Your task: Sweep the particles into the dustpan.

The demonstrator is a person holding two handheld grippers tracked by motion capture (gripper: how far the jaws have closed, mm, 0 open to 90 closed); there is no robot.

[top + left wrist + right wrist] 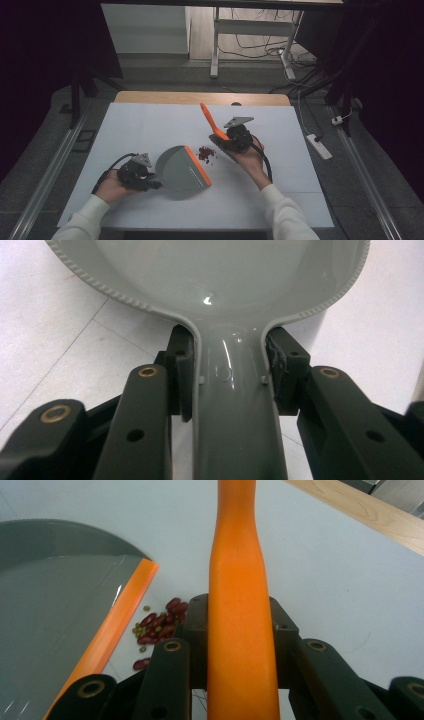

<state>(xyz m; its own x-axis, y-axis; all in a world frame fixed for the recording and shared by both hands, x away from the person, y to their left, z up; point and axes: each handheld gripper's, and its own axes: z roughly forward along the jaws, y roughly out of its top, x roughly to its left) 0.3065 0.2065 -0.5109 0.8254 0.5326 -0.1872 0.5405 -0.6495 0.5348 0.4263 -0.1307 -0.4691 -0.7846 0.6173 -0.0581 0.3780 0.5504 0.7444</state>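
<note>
Two tools clamp: left tool (231,375) pinches the dustpan (181,169), right tool (239,630) the brush (214,127), beside beans (205,153).

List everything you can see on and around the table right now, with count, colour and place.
Grey plastic dustpan with orange lip: one, table centre-left, handle clamped.
Orange-handled brush: one, right of the dustpan, handle angled up and away.
Small red and green beans: one loose pile, between dustpan lip and brush.
White table cover: one, over a wooden tabletop.
White power strip: one, floor, right of table.
White desk frame: one, beyond the table, cables beneath.
Left gripper: black, shut on dustpan handle.
Right gripper: black, shut on brush handle.
</note>
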